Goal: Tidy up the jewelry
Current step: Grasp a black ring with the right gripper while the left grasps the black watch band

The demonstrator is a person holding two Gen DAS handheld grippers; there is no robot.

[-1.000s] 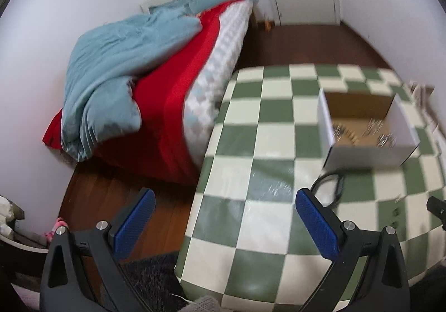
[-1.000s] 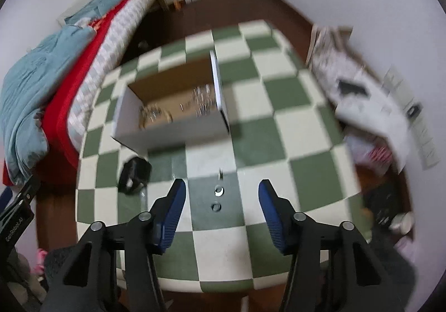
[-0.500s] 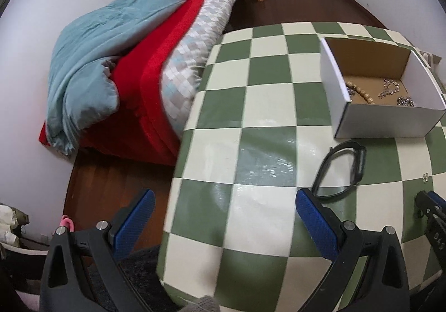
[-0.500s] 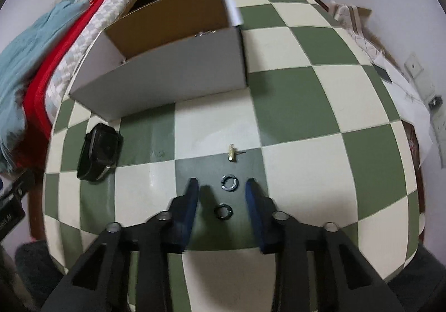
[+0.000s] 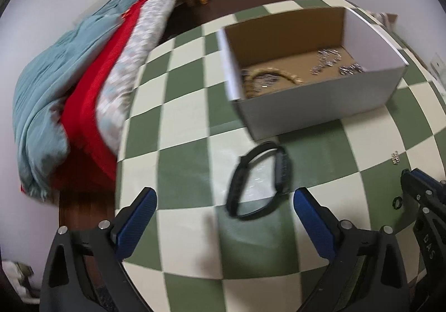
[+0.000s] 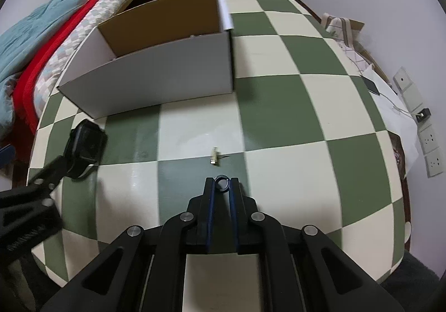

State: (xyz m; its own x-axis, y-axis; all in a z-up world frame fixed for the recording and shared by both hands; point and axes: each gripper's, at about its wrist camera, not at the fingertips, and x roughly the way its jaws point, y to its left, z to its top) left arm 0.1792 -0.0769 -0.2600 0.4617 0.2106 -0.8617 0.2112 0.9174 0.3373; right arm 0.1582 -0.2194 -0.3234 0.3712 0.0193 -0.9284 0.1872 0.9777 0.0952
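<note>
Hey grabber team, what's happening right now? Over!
Right hand-held gripper shut on ring. Left hand-held gripper open near black band. Box ahead, path open.

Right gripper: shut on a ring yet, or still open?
Shut on the ring. In the right wrist view the right gripper has its jaws drawn close, with the small dark ring pinched between their tips on the checkered table.

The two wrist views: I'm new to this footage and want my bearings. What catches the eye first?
The green-and-cream checkered table dominates, with an open white box of jewelry at its far side. The right gripper pinches a small dark ring; the left gripper stands open before a black wristband.
</note>
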